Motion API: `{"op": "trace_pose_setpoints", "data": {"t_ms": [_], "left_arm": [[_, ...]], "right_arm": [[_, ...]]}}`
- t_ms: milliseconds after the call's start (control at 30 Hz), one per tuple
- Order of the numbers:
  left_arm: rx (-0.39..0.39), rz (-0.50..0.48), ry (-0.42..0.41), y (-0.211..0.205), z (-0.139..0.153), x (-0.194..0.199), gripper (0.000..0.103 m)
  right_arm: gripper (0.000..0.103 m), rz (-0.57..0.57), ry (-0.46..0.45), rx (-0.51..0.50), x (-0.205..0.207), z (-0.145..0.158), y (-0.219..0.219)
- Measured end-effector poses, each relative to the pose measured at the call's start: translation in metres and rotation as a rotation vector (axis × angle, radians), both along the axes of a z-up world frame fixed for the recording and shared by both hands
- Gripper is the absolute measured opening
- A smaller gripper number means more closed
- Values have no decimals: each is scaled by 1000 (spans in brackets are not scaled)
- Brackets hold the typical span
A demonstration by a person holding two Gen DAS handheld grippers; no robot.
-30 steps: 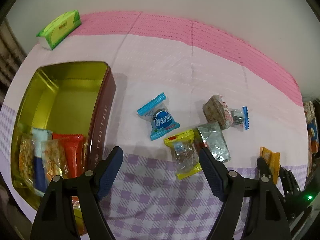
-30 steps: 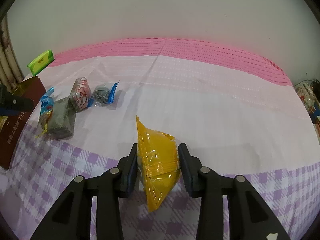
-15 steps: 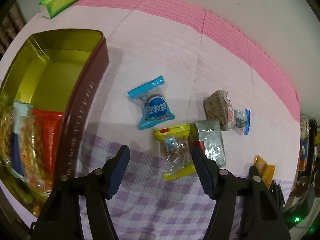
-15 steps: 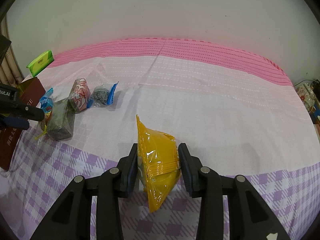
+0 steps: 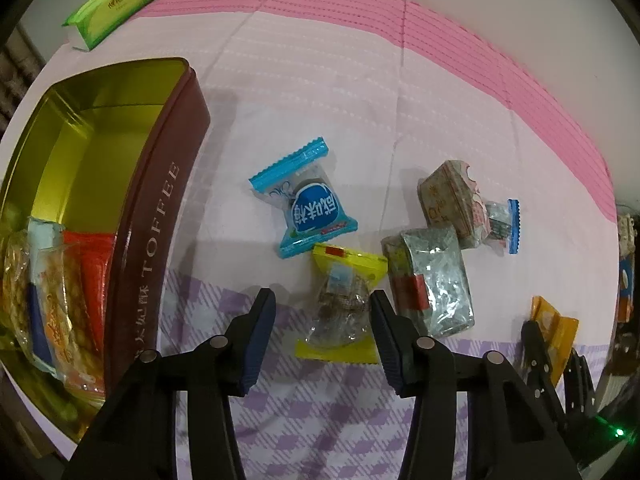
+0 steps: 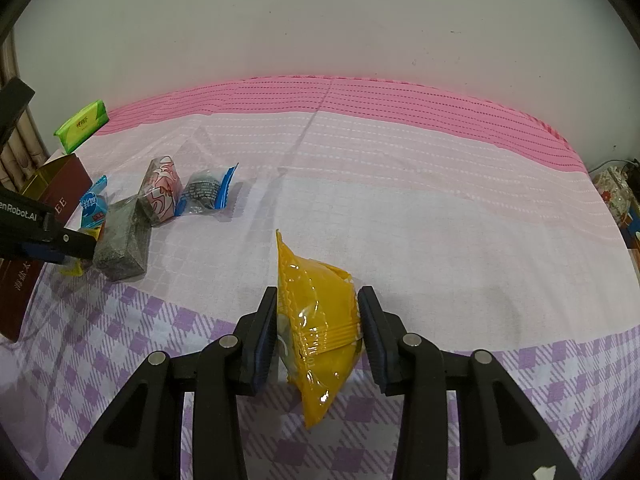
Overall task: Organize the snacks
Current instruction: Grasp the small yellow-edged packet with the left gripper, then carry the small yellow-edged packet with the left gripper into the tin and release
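Observation:
My left gripper is open, its jaws on either side of a yellow-edged clear snack packet on the cloth. A blue candy packet, a silver packet, a pink-patterned packet and a small blue-edged packet lie close by. The maroon toffee tin at left holds several snacks. My right gripper is shut on an orange snack packet, held above the cloth. The orange packet also shows in the left wrist view.
A green tissue pack lies at the far left corner by the wall. The table has a pink and purple-check cloth. Clutter stands off the table's right end. The left gripper's arm shows at the right view's left edge.
My left gripper has moved forward and lower toward the yellow-edged packet, which now sits between its open jaws. My right gripper and the orange packet have stayed still.

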State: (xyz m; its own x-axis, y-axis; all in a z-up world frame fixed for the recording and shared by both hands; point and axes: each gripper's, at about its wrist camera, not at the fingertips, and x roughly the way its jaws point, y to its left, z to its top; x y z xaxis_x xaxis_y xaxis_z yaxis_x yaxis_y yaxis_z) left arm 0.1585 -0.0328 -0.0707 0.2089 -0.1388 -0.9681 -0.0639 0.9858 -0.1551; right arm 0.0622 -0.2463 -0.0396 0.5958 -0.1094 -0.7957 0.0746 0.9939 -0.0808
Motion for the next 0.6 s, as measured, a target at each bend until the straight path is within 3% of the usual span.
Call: {"op": "trace_pose_setpoints", "data": {"t_ms": [167,600], "left_arm": [[23,-50,-7,-7,0,-3,35],[17,-88,-34,-9,6,-15,29]], "right_arm": [[40,2,0,2,0,0,0],[40,4,2,1,1,0,1]]}}
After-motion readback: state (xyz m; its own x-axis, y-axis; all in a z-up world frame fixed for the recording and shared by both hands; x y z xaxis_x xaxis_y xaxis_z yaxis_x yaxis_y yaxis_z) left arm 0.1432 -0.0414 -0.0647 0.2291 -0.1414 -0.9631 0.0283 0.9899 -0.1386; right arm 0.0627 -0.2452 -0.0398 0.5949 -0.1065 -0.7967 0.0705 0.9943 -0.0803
